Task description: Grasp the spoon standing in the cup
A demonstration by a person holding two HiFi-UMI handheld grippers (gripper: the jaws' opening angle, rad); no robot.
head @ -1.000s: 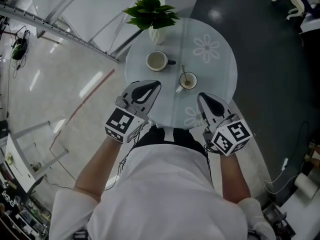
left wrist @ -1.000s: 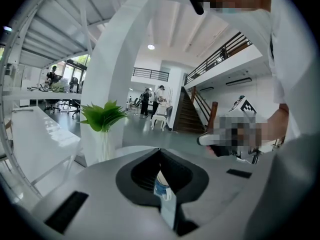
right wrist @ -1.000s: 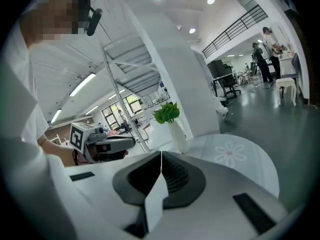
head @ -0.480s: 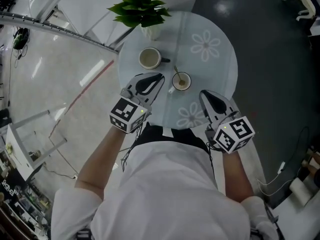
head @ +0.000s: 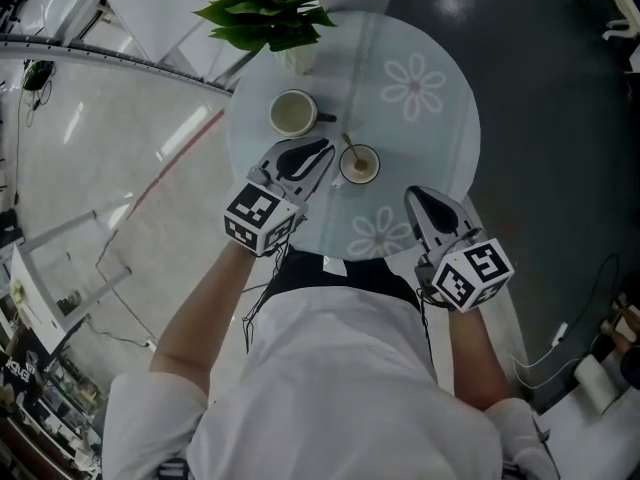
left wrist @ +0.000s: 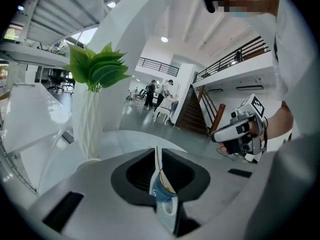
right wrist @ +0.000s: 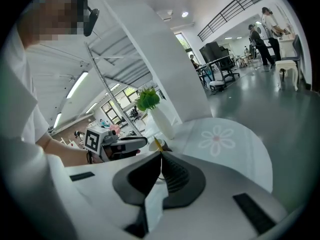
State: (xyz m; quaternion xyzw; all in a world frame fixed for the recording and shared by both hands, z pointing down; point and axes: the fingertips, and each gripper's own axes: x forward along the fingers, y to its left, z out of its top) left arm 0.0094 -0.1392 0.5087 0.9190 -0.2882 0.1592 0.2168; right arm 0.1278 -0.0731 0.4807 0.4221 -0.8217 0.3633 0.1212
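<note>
A small white cup (head: 360,165) stands near the middle of the round glass table (head: 440,138), with a spoon (head: 349,149) leaning up out of it to the left. My left gripper (head: 325,151) is shut and empty, its tips just left of the spoon and cup. My right gripper (head: 412,195) is also shut and empty, lower right of the cup over the table's near edge. In the right gripper view the spoon's yellowish handle (right wrist: 157,144) pokes up just beyond the shut jaws, beside the left gripper (right wrist: 120,143). The cup is hidden in the left gripper view.
A larger white cup (head: 293,113) with a dark handle stands behind the left gripper. A white vase with a green plant (head: 268,13) is at the table's far left edge. White flower prints mark the glass. The floor drops away all round the small table.
My left gripper has moved forward and right, closing on the cup with the spoon. The right gripper has stayed about where it was. The head view has shifted slightly.
</note>
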